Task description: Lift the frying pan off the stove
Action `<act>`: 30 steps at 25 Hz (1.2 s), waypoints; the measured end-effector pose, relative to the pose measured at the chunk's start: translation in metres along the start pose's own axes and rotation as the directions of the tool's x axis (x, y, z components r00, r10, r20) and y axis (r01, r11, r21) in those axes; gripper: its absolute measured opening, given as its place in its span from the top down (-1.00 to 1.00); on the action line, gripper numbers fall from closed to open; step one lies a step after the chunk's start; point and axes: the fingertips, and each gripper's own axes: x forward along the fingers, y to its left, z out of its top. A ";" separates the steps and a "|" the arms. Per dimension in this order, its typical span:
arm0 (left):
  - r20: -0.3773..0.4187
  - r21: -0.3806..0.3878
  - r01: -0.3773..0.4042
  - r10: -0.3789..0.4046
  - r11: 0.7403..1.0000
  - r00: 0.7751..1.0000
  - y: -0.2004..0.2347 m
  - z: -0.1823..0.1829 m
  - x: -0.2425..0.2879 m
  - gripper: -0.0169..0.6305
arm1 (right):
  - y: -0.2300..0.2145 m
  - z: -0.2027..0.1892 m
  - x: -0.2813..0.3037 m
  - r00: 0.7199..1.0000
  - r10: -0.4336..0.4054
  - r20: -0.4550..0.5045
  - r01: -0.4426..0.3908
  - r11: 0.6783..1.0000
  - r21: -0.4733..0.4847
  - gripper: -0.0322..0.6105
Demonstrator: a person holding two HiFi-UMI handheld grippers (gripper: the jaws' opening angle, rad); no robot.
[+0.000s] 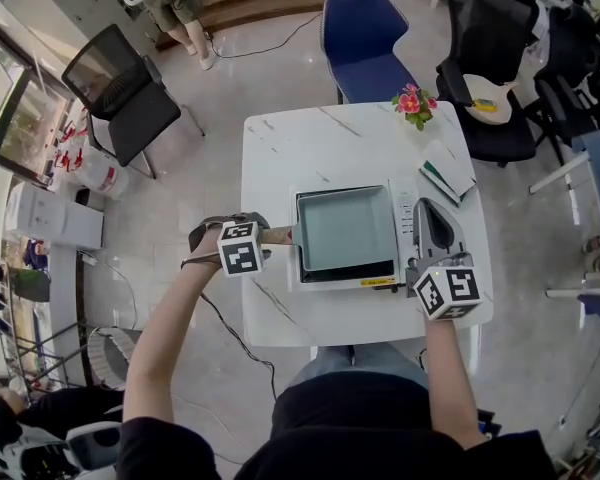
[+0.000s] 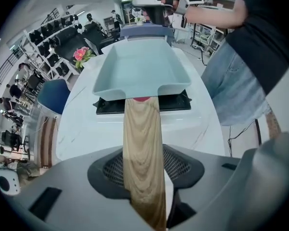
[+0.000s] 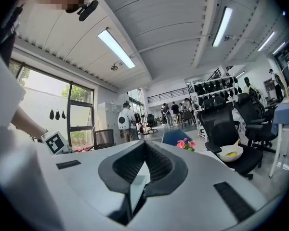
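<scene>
1. Not yet off: frying pan (image 1: 345, 230) flat on the stove (image 1: 406, 218), mid-counter (image 1: 300, 143), empty inside, wooden handle (image 2: 142, 143) reaching out past the stove's left side.
2. Approach apparently finished: left gripper (image 1: 252, 238) pointing down over the handle, fingers (image 2: 108, 170) apart and straddling the wood, with a sliver of white counter showing beside it (so no clamp yet).
3. Right gripper (image 1: 432, 213) held level just right of the stove, taking no part in the grasp. Fingers (image 3: 164, 165) drawn together, seemingly on nothing, though hard to be sure through so narrow a gap.
4. Left to do: close on the handle, then raise the pan clear of the stove's black top.
5. Room upward: open air straight above the pan, nothing overhanging it.
6. Room leftward: grasp point close to the counter's left edge, only floor beyond it, so free space for the elbow and for swinging the pan out that way.
7. Room rightward: tighter. Right gripper just beside the stove, a green-and-white box (image 1: 448, 173) near the counter's right edge, pink flowers (image 1: 414, 103) at the far edge, both well apart from the pan.
8. Far side: bare counter behind the stove, then a blue chair (image 1: 365, 38) past the edge.
</scene>
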 end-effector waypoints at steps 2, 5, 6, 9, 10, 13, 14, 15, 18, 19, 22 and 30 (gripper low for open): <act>-0.020 0.015 0.004 -0.003 1.000 1.000 -0.001 -0.002 0.003 0.33 | -0.001 -0.001 -0.001 1.000 -0.001 -0.002 0.001 1.000 0.000 0.89; -0.035 0.022 0.004 -0.003 1.000 0.999 0.000 -0.003 0.004 0.48 | -0.002 -0.002 0.000 1.000 -0.002 -0.005 0.002 1.000 0.006 0.89; -0.040 0.025 0.006 -0.005 1.000 0.999 0.000 -0.002 0.004 0.50 | -0.002 -0.003 0.000 1.000 -0.003 -0.006 0.003 1.000 0.007 0.89; -0.046 0.036 0.014 -0.012 0.999 0.999 0.001 0.003 0.005 0.53 | -0.003 -0.004 0.001 1.000 -0.003 -0.010 0.003 1.000 0.010 0.89; -0.050 0.043 0.015 -0.013 0.999 0.999 0.000 0.004 0.006 0.53 | -0.002 -0.005 0.001 1.000 -0.002 -0.012 0.002 1.000 0.011 0.89; -0.065 0.063 0.011 -0.006 0.998 0.998 -0.001 0.004 0.009 0.57 | -0.002 -0.007 0.001 1.000 0.001 -0.018 -0.001 1.000 0.012 0.89; -0.064 0.064 0.007 -0.003 0.998 0.998 0.000 0.005 0.010 0.62 | -0.003 -0.008 0.000 1.000 0.001 -0.019 0.000 1.000 0.012 0.89; -0.061 0.064 0.003 0.001 0.998 0.998 0.001 0.005 0.010 0.68 | -0.003 -0.009 -0.001 1.000 0.000 -0.020 0.000 1.000 0.012 0.89; -0.060 0.068 -0.006 0.011 0.998 0.998 0.004 0.005 0.008 0.79 | -0.004 -0.010 -0.001 1.000 -0.003 -0.025 0.003 1.000 0.019 0.89; -0.063 0.070 -0.007 0.011 0.998 0.998 0.004 0.005 0.007 0.81 | -0.003 -0.010 -0.001 1.000 -0.004 -0.027 0.005 1.000 0.021 0.89; -0.063 0.063 0.001 0.003 0.998 0.998 0.004 0.005 0.006 0.82 | -0.004 -0.010 -0.001 1.000 -0.004 -0.029 0.004 1.000 0.023 0.89; -0.045 0.048 -0.014 0.016 0.999 0.999 0.004 0.007 0.007 0.87 | -0.005 -0.010 0.001 1.000 -0.005 -0.027 0.006 1.000 0.028 0.89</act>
